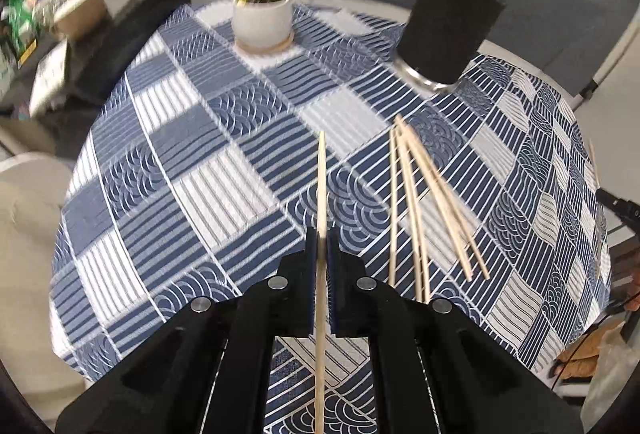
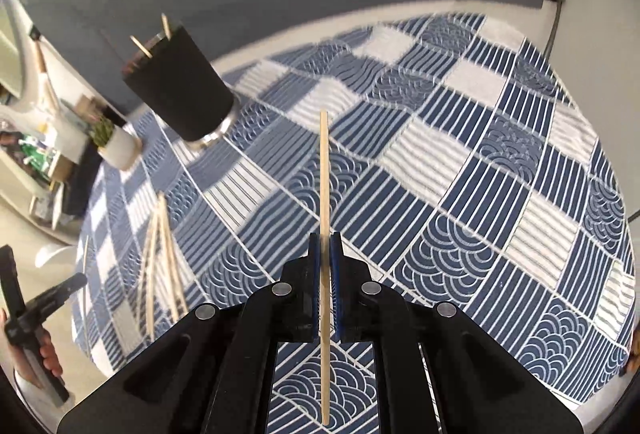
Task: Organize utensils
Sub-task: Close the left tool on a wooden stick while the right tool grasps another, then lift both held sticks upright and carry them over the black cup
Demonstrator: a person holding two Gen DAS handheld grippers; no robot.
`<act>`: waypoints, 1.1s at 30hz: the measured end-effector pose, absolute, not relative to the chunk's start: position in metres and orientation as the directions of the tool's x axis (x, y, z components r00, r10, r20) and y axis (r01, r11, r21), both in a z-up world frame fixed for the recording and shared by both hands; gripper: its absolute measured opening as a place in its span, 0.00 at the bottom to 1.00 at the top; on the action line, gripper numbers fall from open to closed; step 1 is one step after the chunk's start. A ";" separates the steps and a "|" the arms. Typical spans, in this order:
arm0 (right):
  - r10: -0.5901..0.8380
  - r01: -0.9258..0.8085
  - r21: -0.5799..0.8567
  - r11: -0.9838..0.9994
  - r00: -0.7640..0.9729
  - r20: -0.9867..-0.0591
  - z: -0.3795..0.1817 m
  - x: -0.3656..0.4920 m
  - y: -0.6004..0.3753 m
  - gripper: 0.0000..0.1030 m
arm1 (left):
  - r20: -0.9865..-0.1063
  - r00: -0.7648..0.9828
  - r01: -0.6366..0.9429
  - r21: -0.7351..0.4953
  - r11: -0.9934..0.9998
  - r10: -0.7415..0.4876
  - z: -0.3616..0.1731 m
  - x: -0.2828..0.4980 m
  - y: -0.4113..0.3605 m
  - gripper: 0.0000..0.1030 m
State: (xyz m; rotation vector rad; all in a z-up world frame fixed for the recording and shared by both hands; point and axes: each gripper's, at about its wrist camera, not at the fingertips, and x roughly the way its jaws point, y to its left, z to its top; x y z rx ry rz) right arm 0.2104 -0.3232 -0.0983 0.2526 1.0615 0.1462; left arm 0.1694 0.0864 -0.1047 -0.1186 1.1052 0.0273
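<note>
Two grippers tilted steeply down | left gripper (image 1: 321,234) clamped on slim wooden chopstick (image 1: 321,173) | right gripper (image 2: 325,240) clamped on another chopstick (image 2: 324,169) | loose chopsticks (image 1: 420,201) on patterned woven tablecloth (image 1: 192,153) | black cylindrical holder (image 1: 448,25) beyond.

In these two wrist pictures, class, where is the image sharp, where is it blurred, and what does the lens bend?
Left wrist view: the held chopstick is sharp, the potted plant and shelves smeared; the table edge bows. Right wrist view: its chopstick is crisp, the black holder soft and leaning, corners black.
</note>
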 end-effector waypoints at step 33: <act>0.392 -0.310 0.283 0.907 0.870 -0.301 0.117 0.288 -0.275 0.05 | -0.357 0.873 0.259 -0.236 0.937 -0.331 0.122 0.304 0.035 0.05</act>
